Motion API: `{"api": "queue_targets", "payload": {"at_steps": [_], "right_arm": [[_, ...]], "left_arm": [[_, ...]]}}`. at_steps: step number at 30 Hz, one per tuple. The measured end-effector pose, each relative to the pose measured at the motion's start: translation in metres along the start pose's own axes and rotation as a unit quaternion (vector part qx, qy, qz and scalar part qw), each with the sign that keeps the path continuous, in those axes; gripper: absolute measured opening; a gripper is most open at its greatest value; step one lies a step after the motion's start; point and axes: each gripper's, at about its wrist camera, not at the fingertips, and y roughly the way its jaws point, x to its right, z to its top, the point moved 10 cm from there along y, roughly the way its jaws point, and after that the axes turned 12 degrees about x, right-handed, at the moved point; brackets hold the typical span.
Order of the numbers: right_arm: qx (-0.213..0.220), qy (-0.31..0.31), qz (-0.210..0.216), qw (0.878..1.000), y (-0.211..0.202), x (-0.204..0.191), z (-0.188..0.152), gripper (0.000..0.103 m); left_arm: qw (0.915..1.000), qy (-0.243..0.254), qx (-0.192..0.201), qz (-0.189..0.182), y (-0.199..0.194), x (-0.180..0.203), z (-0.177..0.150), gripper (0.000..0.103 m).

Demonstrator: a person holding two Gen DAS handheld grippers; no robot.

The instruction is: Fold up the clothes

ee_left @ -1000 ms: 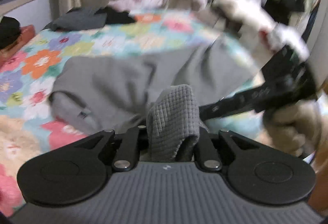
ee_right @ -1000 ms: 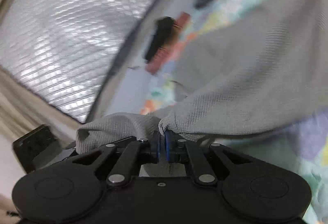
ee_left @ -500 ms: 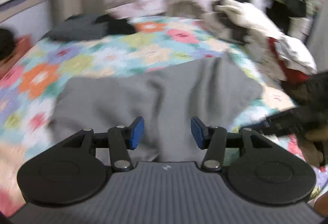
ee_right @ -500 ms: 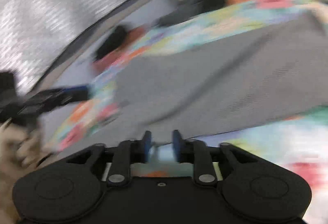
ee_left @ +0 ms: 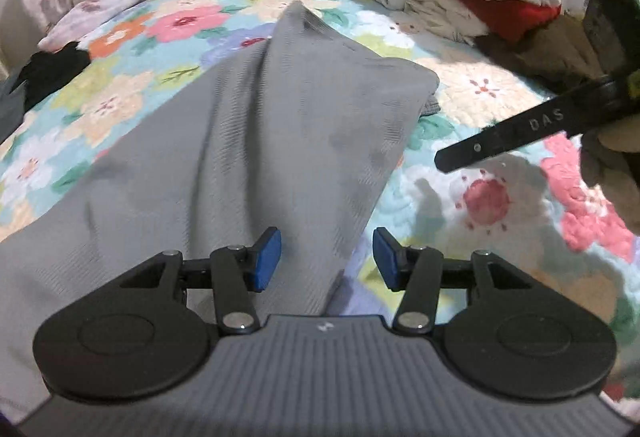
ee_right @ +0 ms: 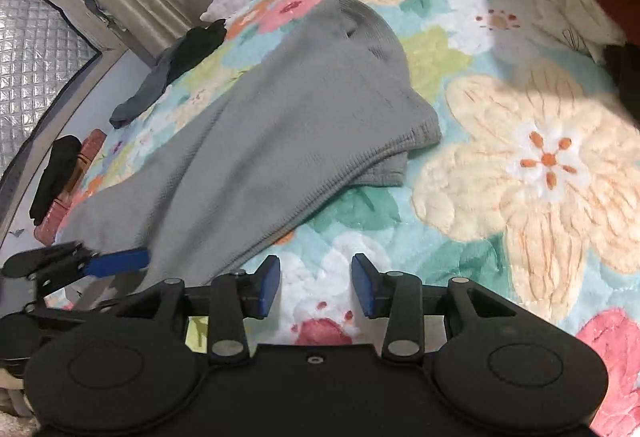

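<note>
Floral bed (ee_right: 540, 165), laundry heaped behind. Grey garment (ee_left: 256, 141) lies long axis away from me. My left gripper (ee_left: 326, 261) hovers over its near edge, right gripper (ee_right: 316, 285) beside it; both half-spread, opening, empty.

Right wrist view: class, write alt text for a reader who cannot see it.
A grey knitted garment lies folded on a floral bedspread, released. The right gripper hovers near its lower edge, blue pads opening with nothing between them. The left gripper enters at the left edge, and dark socks lie beyond the garment.
</note>
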Motion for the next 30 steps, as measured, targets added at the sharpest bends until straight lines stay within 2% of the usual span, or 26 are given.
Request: {"api": "queue_targets", "payload": {"at_steps": [2,4,5,6,7,8,9,11,16,18,20,23,24,25,27,30], "right_arm": [[0.001,0.009,0.003,1.0,0.001,0.002,0.001,0.047],[0.002,0.016,0.004,1.0,0.002,0.003,0.004,0.048],[0.004,0.014,0.004,1.0,0.003,0.003,0.005,0.049],[0.007,0.012,0.004,1.0,0.003,0.003,0.006,0.049],[0.009,0.012,0.006,1.0,0.002,0.002,0.007,0.05],[0.008,0.017,0.01,1.0,0.003,0.002,0.008,0.05],[0.008,0.023,0.014,1.0,0.004,0.001,0.009,0.05],[0.007,0.034,0.023,0.999,0.006,0.0,0.01,0.05],[0.005,0.066,0.058,0.996,0.009,-0.011,0.014,0.05],[0.005,0.095,0.078,0.992,0.016,-0.013,0.015,0.052],[0.004,0.171,0.095,0.981,0.03,-0.007,0.014,0.052],[0.006,0.329,0.091,0.94,0.052,0.013,0.013,0.052],[0.009,0.347,0.099,0.933,0.056,0.013,0.015,0.052],[0.009,0.341,0.102,0.934,0.059,0.01,0.017,0.052],[0.01,0.309,0.089,0.947,0.063,0.003,0.021,0.052],[0.026,0.303,0.096,0.948,0.066,-0.005,0.025,0.051]], "left_arm": [[0.9995,0.026,-0.011,0.017,0.018,0.006,-0.005,0.067],[0.9991,0.034,-0.009,0.025,0.026,0.007,-0.01,0.067],[0.9989,0.036,-0.007,0.029,0.03,0.007,-0.012,0.063],[0.9991,0.032,0.001,0.029,0.028,0.007,-0.011,0.056],[0.9992,0.025,0.011,0.029,0.025,0.006,-0.009,0.027],[0.9992,0.016,0.02,0.031,0.021,0.003,-0.007,0.009],[0.999,0.007,0.028,0.035,0.016,0.001,-0.004,0.009],[0.9972,-0.041,0.046,0.042,0.01,-0.013,-0.001,0.007],[0.9859,-0.144,0.075,0.039,-0.006,-0.044,0.0,0.007],[0.9832,-0.159,0.082,0.035,-0.01,-0.047,0.002,0.007],[0.984,-0.144,0.089,0.055,-0.013,-0.051,0.005,0.007],[0.9844,-0.128,0.096,0.073,-0.017,-0.059,0.008,0.007],[0.9829,-0.14,0.099,0.067,-0.018,-0.062,0.009,0.007],[0.981,-0.153,0.103,0.06,-0.021,-0.063,0.009,0.007],[0.9816,-0.147,0.107,0.057,-0.029,-0.06,0.012,0.006],[0.9823,-0.127,0.125,0.059,-0.048,-0.049,0.02,0.006]]}}
